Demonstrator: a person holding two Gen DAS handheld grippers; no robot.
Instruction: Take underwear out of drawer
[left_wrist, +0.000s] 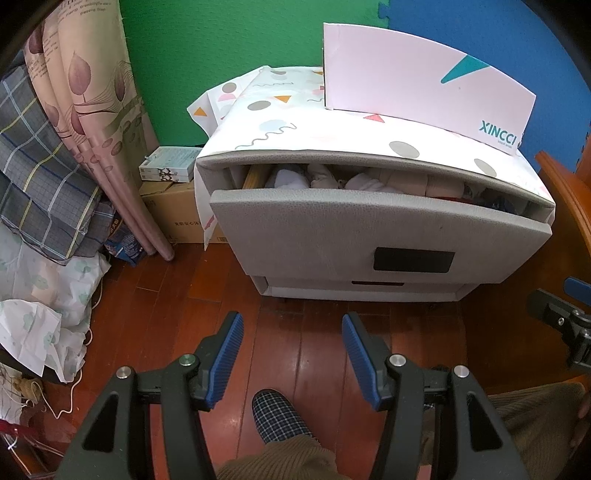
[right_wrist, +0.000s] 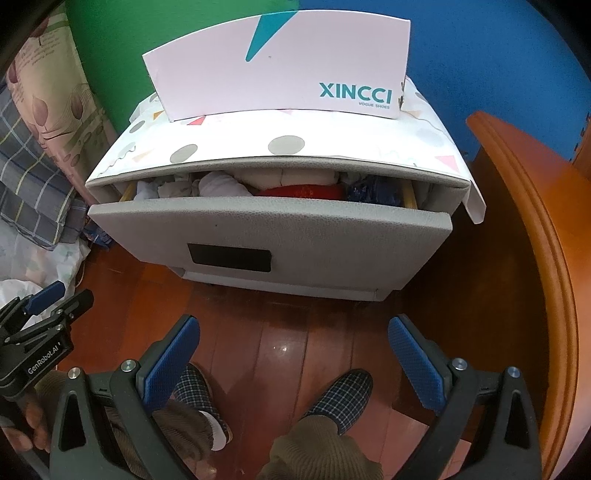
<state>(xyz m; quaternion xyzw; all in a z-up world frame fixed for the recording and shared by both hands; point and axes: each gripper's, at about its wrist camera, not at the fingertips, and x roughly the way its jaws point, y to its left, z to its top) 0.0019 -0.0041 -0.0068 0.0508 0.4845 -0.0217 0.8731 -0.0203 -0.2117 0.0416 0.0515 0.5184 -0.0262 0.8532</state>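
A grey cabinet stands on the wooden floor with its top drawer (left_wrist: 369, 225) (right_wrist: 280, 229) pulled partly out. Folded white, beige, red and dark blue underwear (left_wrist: 354, 181) (right_wrist: 295, 184) fills the gap behind the drawer front. My left gripper (left_wrist: 291, 332) is open and empty, held above the floor in front of the drawer. My right gripper (right_wrist: 293, 332) is open wider, also empty, in front of the drawer. Each gripper shows at the edge of the other's view, the right one (left_wrist: 565, 325) and the left one (right_wrist: 44, 310).
A pink XINCCI shoe box (left_wrist: 417, 85) (right_wrist: 280, 70) sits on the cabinet's patterned cloth top. Curtains, plaid bedding and cardboard boxes (left_wrist: 173, 206) stand to the left. An orange wooden furniture edge (right_wrist: 535, 258) curves along the right. The person's slippered feet (right_wrist: 340, 395) are below.
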